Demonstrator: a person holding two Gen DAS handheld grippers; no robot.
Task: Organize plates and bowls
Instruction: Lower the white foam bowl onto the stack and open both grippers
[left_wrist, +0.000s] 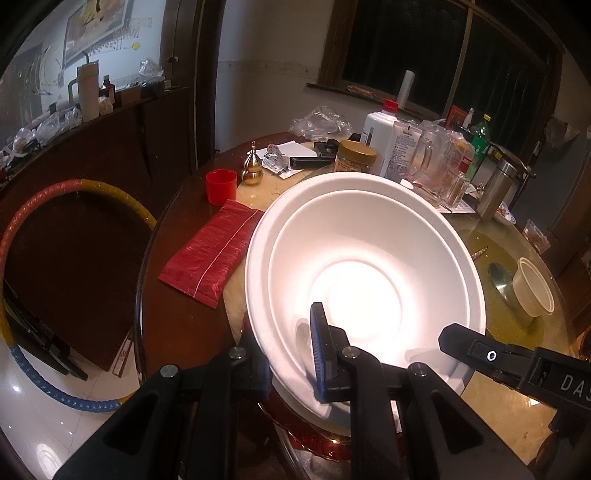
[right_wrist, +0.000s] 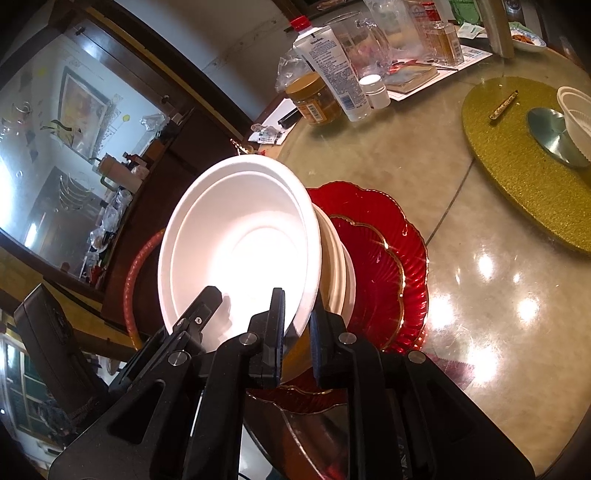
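White foam bowl (left_wrist: 365, 258), tilted, above stacked pale bowls (right_wrist: 338, 266) on scalloped red glass plates (right_wrist: 388, 258) at the edge of a round table (right_wrist: 498, 295). Left gripper (left_wrist: 291, 354) nearly closed, clamped on the near rim, one finger inside, one outside. Right gripper (right_wrist: 297, 328) likewise pinched on the same rim, further round. Beyond: red cup (left_wrist: 221, 186), red packet (left_wrist: 212, 251), gold-lidded jar (left_wrist: 355, 157), small ribbed bowl (left_wrist: 533, 288) on a gold turntable (right_wrist: 517, 166).

A home dining room: a cluttered round table (left_wrist: 192, 332), a dark wooden sideboard (left_wrist: 110, 122) and a framed picture (left_wrist: 96, 33).
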